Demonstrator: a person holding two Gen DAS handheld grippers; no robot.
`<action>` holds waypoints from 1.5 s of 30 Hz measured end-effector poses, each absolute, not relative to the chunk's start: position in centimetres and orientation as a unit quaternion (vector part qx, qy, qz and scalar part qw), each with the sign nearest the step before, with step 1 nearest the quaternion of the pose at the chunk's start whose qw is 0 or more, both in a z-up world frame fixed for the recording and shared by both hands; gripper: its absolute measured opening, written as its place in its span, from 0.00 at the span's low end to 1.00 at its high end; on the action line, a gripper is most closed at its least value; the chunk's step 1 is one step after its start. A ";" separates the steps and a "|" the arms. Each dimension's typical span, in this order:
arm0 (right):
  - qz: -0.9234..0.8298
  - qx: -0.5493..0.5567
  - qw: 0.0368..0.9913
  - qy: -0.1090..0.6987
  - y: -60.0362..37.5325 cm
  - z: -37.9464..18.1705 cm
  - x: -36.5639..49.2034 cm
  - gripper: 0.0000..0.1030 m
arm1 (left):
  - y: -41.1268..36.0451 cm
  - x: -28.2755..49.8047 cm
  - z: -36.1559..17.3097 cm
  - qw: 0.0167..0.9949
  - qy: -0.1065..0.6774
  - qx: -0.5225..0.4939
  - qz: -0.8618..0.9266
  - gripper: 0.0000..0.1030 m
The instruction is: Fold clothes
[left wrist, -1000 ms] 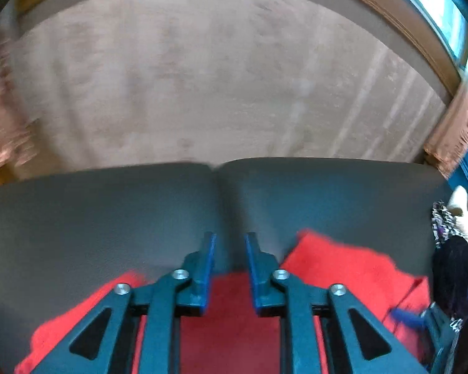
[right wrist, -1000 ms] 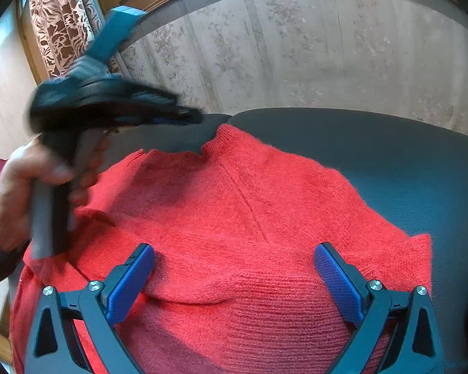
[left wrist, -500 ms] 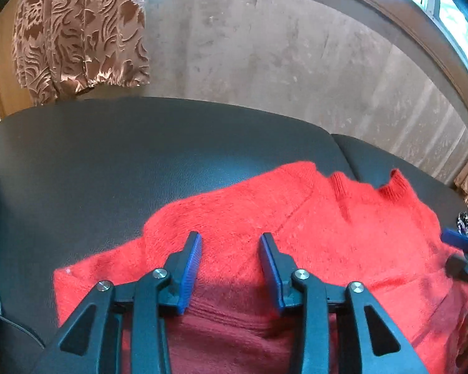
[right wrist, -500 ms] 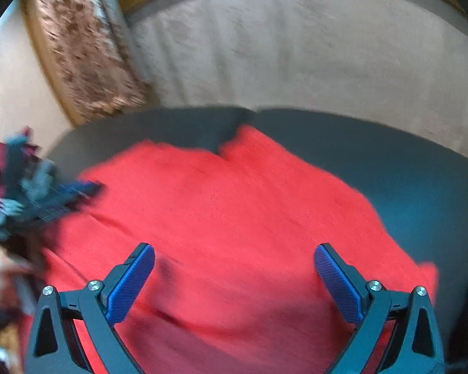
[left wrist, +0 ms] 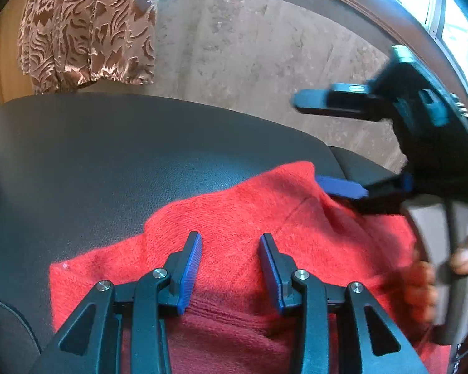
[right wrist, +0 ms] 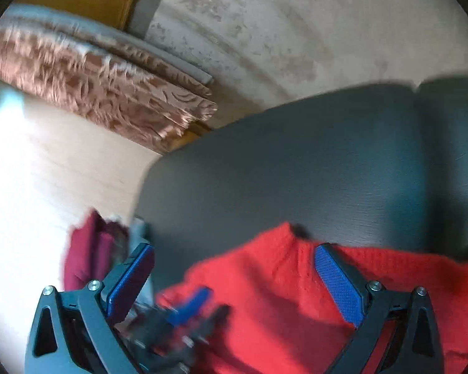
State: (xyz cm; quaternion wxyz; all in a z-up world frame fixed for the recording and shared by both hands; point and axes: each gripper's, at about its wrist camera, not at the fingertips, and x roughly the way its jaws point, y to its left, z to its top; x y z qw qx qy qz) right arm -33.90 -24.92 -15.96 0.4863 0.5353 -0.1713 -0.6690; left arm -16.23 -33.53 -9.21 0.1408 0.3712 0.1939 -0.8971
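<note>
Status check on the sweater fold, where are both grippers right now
Left gripper open, over the red sweater, gripping nothing. Right gripper open wide above the sweater's far edge. Sweater spread on dark sofa seat. Nothing in the way.

Red knitted sweater, fuzzy in texture, spread flat across the dark sofa seat. Collar end toward the sofa's backrest, reaching near the seam between cushions. Ribbed, darker-shaded band at the near edge. Left corner squared off on the leather-like seat, slightly wrinkled.
</note>
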 end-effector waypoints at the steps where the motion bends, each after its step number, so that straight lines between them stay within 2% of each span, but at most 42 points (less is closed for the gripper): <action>1: -0.686 0.518 0.487 -0.156 -25.4 -15.7 -33.7 1.00 | -33.6 -16.2 -9.2 0.143 0.195 0.371 -0.897 0.37; 6: -0.723 0.498 0.474 -0.070 -26.4 -14.3 -33.7 1.00 | -34.2 -16.1 -9.4 0.158 0.209 0.365 -0.893 0.36; 9: -0.753 0.498 0.429 -0.024 -24.6 -13.2 -34.0 1.00 | -34.6 -15.9 -9.5 0.161 0.220 0.362 -0.892 0.34; 11: -0.769 0.516 0.377 -0.005 -22.7 -13.0 -33.8 1.00 | -34.5 -16.0 -9.5 0.162 0.215 0.363 -0.892 0.34; 17: -0.814 0.450 0.366 0.026 -14.6 -10.3 -29.8 1.00 | -34.4 -16.2 -9.5 0.165 0.201 0.368 -0.893 0.34; 23: -0.835 0.449 0.303 0.094 -7.6 -12.2 -26.4 1.00 | -34.4 -17.4 -9.2 0.161 0.170 0.381 -0.895 0.37; 33: -0.849 0.419 0.305 0.104 -2.5 -13.6 -22.3 1.00 | -32.0 -17.9 -8.9 0.131 0.107 0.392 -0.904 0.40; 36: -0.852 0.415 0.303 0.103 -2.4 -13.8 -23.2 1.00 | -32.7 -18.6 -8.6 0.116 0.127 0.401 -0.900 0.41; 41: -0.852 0.416 0.301 0.105 -3.1 -14.0 -25.9 1.00 | -33.2 -14.9 -6.5 0.106 0.163 0.397 -0.897 0.42; 45: -0.851 0.419 0.299 0.101 -3.3 -13.9 -26.9 1.00 | -33.6 -7.7 -4.0 0.062 0.156 0.377 -0.911 0.43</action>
